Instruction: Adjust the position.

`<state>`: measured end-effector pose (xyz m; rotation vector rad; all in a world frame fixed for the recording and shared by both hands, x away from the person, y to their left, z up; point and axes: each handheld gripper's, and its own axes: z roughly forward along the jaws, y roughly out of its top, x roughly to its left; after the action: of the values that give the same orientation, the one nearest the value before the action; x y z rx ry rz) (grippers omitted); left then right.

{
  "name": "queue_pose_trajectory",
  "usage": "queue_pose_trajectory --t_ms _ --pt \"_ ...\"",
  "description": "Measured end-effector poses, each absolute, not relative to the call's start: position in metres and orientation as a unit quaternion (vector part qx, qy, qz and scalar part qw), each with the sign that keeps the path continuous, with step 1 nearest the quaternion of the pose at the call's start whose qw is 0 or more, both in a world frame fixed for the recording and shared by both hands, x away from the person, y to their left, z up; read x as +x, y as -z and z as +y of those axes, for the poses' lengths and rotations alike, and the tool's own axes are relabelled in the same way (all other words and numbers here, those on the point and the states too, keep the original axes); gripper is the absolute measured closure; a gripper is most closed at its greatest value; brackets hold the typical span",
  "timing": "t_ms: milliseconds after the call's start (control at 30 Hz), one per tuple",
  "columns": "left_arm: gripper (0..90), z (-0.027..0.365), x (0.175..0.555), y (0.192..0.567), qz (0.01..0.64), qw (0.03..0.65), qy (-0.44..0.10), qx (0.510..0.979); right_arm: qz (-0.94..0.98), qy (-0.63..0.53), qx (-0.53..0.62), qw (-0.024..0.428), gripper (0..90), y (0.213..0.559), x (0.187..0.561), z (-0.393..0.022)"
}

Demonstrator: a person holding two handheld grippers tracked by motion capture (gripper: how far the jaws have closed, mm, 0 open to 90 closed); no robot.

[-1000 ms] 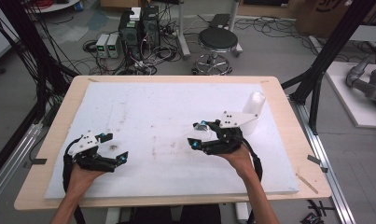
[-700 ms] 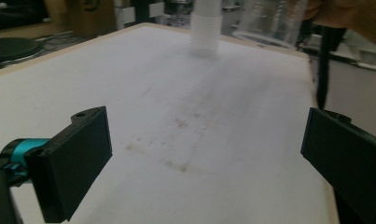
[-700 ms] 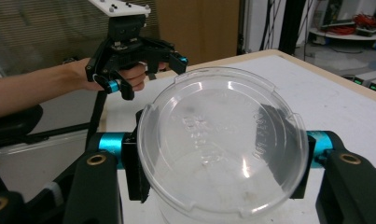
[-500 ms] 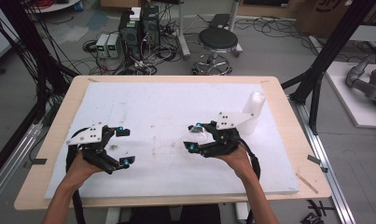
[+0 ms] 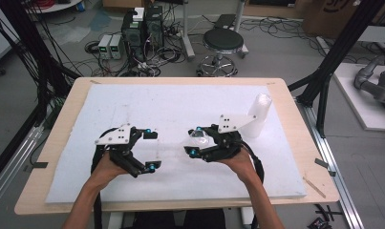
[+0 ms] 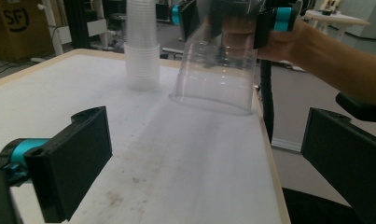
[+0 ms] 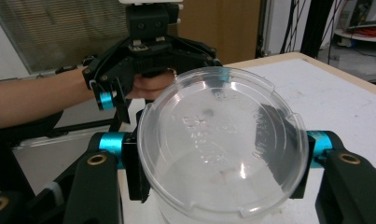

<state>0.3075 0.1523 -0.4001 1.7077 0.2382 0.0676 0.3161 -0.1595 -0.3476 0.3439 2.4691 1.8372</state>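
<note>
A clear, ribbed plastic cup (image 6: 217,70) is hanging tilted above the white foam-covered table (image 5: 147,102), its open mouth facing down in the left gripper view, its round rim (image 7: 223,142) looking intact.

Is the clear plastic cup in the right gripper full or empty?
Empty. In the right gripper view you see straight through the clear cup to its bottom, nothing inside; in the left gripper view its walls are transparent with no contents.

- A light wooden table (image 5: 295,102) fills the middle of the high view.
- A white foam sheet (image 5: 147,107) covers nearly all its top.
- A stack of clear cups (image 5: 259,114) stands on the sheet, right of centre.
</note>
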Motion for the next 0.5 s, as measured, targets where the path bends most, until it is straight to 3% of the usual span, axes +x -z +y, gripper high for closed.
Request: queue_pose_trajectory --t_ms 500 --pt "1.7 0.112 0.307 0.404 0.084 0.672 -0.002 0.736 0.775 -0.627 0.074 -0.027 41.4 0.348 0.317 -0.156"
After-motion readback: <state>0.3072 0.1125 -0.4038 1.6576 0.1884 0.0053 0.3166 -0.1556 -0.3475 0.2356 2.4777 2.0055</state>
